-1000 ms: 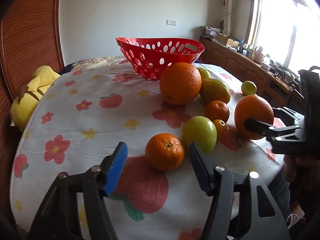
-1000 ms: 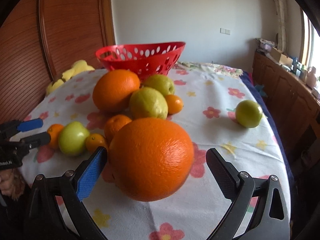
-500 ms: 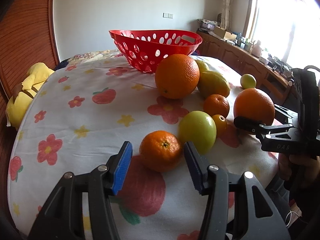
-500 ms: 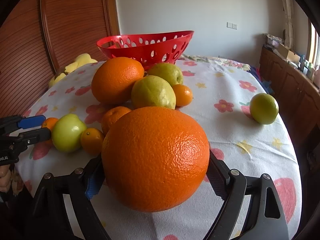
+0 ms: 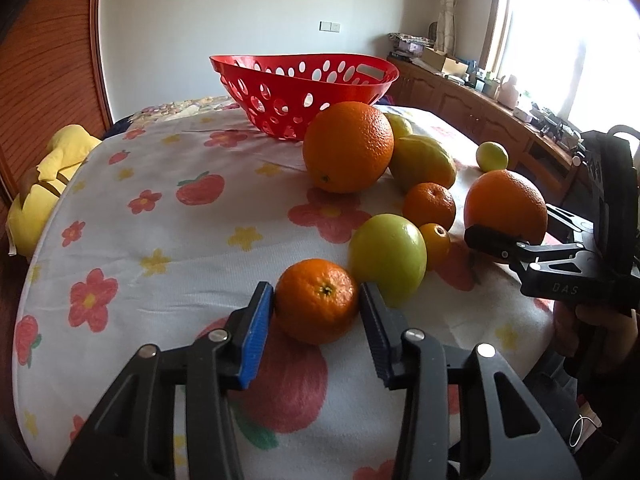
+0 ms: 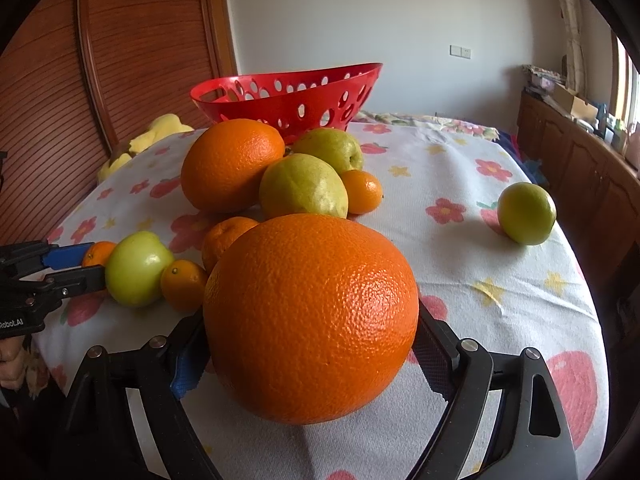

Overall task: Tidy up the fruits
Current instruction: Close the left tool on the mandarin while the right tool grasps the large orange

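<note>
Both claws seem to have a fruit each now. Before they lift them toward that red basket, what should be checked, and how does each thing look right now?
1. left gripper pads on the small tangerine: ok; its jaws have just been closing, both pads touch the peel.
2. right gripper on the big orange: ok, both sides pressed.
3. green apple clear of the left grip: not ok, it sits against one finger.
4. red basket has room: cannot tell, inside hidden.
5. Path to basket: not ok, another orange stands before it.
</note>
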`<action>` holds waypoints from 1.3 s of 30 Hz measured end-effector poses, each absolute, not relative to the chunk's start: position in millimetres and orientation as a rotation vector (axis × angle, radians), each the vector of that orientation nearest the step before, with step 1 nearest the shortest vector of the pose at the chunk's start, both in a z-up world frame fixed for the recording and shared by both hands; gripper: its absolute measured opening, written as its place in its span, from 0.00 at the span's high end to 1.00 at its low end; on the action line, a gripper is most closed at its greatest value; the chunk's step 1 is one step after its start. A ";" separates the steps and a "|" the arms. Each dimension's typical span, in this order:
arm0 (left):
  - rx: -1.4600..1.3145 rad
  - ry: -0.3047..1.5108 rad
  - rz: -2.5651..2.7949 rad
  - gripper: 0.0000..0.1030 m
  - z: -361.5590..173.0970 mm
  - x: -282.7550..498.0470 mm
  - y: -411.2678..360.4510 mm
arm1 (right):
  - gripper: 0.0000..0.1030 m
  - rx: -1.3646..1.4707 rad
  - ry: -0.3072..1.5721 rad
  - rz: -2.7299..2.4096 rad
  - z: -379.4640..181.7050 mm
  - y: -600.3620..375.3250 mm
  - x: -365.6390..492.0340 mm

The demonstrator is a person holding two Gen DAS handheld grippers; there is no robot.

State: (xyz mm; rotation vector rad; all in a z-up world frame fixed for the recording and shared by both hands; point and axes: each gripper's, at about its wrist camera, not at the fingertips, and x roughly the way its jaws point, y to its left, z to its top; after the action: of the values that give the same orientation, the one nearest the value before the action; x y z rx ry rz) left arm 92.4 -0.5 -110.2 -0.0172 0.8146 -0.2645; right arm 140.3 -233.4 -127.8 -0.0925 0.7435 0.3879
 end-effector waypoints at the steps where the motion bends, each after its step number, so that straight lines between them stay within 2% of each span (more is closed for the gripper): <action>1: -0.013 0.811 -0.252 0.59 -109.0 91.5 0.3 | 0.14 -0.096 0.743 0.387 -127.7 -233.1 140.7; 10: -0.013 0.818 -0.227 0.58 -106.8 87.8 13.0 | 0.14 -0.102 0.741 0.385 -127.9 -232.7 140.7; 21: -0.021 0.840 -0.228 0.52 -113.6 90.4 13.3 | 0.14 -0.098 0.741 0.386 -127.8 -233.3 141.2; 26: -0.018 0.835 -0.235 0.58 -113.5 89.0 11.8 | 0.14 -0.099 0.741 0.386 -128.2 -233.4 140.8; 39: 0.027 0.701 -0.246 0.58 -62.4 113.2 19.3 | 0.15 -0.110 0.738 0.396 -122.7 -242.0 142.7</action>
State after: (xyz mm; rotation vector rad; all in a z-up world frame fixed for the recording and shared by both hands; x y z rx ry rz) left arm 113.2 19.3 -62.4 0.0273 0.7007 -0.2457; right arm 142.7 -242.0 -122.7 -0.1099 0.7380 0.3964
